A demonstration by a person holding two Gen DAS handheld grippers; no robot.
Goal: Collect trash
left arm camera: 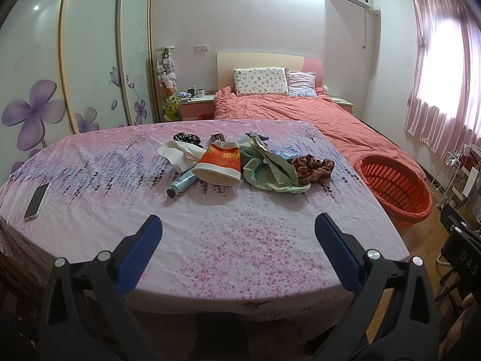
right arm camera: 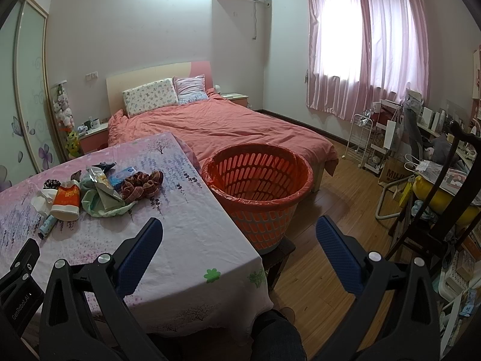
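Left wrist view: left gripper (left arm camera: 237, 234) spread wide, empty; paper cup (left arm camera: 219, 165) lying mid-frame on the table (left arm camera: 240, 240), probably light and crushable, best pinched at the rim. Right wrist view: right gripper (right arm camera: 239, 236) likewise agape, empty; orange basket (right arm camera: 258, 191) centre frame; crumpled tissue (right arm camera: 42, 200) at left, likely soft.

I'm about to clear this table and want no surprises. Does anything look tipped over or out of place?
Yes. The paper cup lies on its side among the trash, mouth toward the camera, with nothing visibly spilled. A phone sits alone near the table's left edge, not trash.
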